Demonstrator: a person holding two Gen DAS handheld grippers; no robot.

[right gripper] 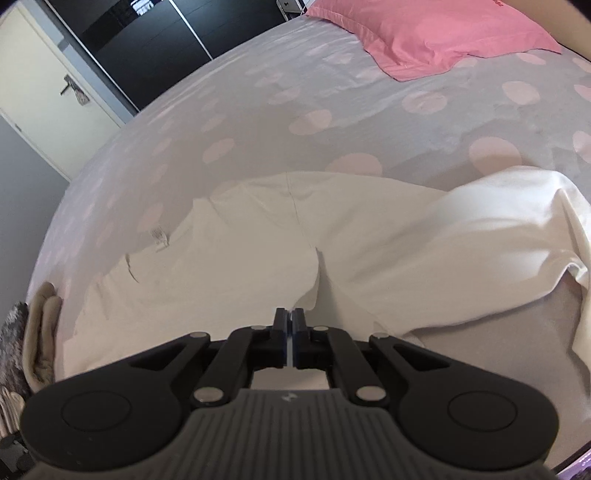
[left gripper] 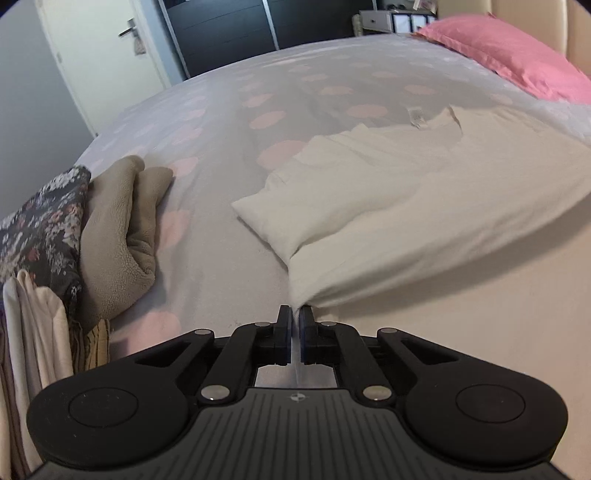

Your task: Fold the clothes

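Currently we are pinching the cream cotton garment (left gripper: 424,192) on the grey, pink-dotted bedspread (left gripper: 221,122): left gripper (left gripper: 295,314) and right gripper (right gripper: 289,315) are both clamping its near hem. Risk: the thin pinch is slipping if we are lifting unevenly. Count: one garment spread, two grippers, one pink pillow (right gripper: 424,33), one folded pile (left gripper: 74,240).

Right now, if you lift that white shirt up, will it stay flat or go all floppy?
Probably floppy: the white shirt already sags and creases where the left gripper pinches its edge. It looks thin, so likely light. The part beyond the right gripper would probably hang and drag over the bed cover.
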